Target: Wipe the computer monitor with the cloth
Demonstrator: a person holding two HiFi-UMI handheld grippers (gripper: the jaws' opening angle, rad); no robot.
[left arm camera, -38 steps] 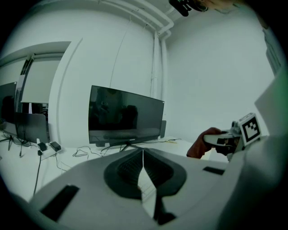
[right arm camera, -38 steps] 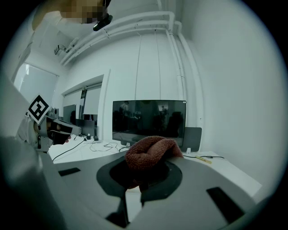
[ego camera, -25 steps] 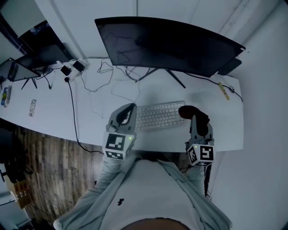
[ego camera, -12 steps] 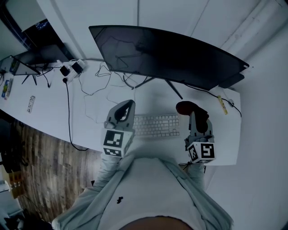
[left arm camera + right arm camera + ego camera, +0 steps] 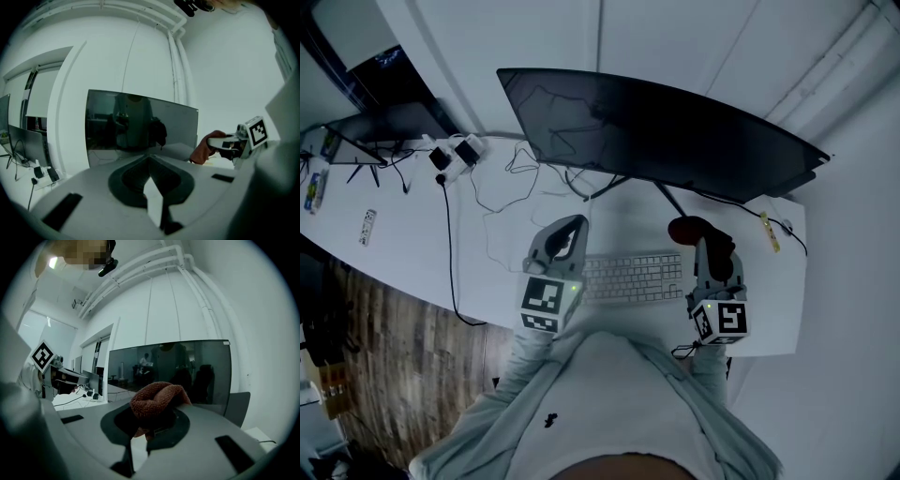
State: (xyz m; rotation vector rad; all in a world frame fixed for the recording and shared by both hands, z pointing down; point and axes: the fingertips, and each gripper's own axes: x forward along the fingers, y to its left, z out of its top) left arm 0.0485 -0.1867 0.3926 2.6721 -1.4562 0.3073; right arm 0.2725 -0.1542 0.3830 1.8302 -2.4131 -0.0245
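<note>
Cloth (image 5: pixel 687 229) bunched in pinch of right gripper (image 5: pixel 701 246), near but not touching monitor (image 5: pixel 675 131); left gripper (image 5: pixel 565 232) pressed together, empty. Risk: loose wad slips out, or w/ hard push monitor rocks back

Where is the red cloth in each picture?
Head view: the cloth sits right of centre, just below the monitor.
Left gripper view: the cloth is at middle right, past the monitor's right edge.
Right gripper view: the cloth is at centre, between the jaws.
Shared landmark: the dark monitor.
</note>
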